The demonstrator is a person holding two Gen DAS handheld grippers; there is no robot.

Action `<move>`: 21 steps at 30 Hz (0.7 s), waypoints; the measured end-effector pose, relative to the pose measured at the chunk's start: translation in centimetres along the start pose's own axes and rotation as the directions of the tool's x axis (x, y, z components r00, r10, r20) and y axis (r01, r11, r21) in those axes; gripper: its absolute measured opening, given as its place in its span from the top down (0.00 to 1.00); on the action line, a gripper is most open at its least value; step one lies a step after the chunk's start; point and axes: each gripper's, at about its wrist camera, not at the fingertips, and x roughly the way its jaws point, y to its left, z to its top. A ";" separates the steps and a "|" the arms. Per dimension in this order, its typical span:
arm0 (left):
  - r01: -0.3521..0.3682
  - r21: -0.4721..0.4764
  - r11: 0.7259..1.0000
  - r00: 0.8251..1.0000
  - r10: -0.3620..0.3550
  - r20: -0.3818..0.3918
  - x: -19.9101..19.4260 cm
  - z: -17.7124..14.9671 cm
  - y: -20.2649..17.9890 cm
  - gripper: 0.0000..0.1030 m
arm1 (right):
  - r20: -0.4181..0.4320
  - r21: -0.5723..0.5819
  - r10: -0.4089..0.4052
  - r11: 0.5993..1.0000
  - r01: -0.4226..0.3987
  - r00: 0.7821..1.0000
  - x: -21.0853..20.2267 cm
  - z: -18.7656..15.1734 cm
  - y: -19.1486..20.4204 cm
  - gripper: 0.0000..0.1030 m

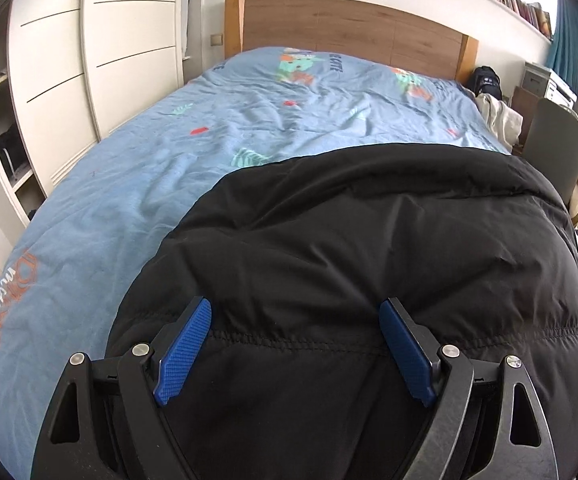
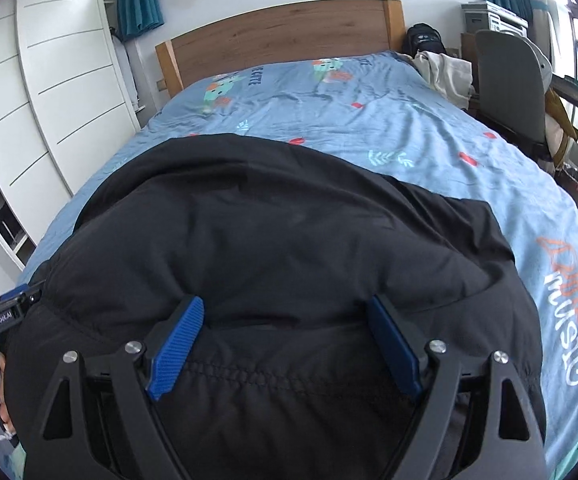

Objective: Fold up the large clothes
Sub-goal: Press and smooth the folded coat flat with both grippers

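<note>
Spanning the black padded jacket [image 1: 369, 248], left gripper [image 1: 295, 350] jaws stand wide, gripping nothing; stitched seam runs between the pads. Right gripper [image 2: 285, 350] same, wide and empty above the jacket. Beyond the fingertips: blue bedspread [image 1: 129, 168], then wooden headboard [image 1: 349, 28].

A bed [image 1: 129, 168] with a wooden headboard [image 1: 349, 28] is wearing a rumpled blue printed duvet cover [image 2: 429, 140]. A black padded jacket [image 1: 369, 240] is lying spread across its near end, and pale clothing [image 2: 445, 72] is sitting at the far corner.
</note>
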 end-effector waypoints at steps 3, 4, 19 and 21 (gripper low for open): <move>-0.006 0.005 1.000 1.000 0.006 0.011 -0.2 -0.3 -0.2 0.17 | 0.005 0.010 -0.003 1.000 0.003 1.000 -0.1 -0.5 -0.6 0.18; -0.007 0.005 1.000 1.000 0.007 0.013 -0.2 -0.5 -0.2 0.17 | 0.005 0.012 -0.004 1.000 0.003 1.000 -0.2 -0.6 -0.7 0.18; -0.025 0.007 1.000 1.000 0.024 0.010 -0.7 -1.4 -0.4 0.16 | -0.022 0.033 -0.057 0.998 0.058 0.998 -1.3 -1.9 -4.1 0.18; -0.029 0.009 1.000 1.000 0.029 0.008 -0.7 -1.5 -0.3 0.16 | -0.028 0.039 -0.063 0.997 0.064 0.998 -1.6 -2.1 -4.5 0.18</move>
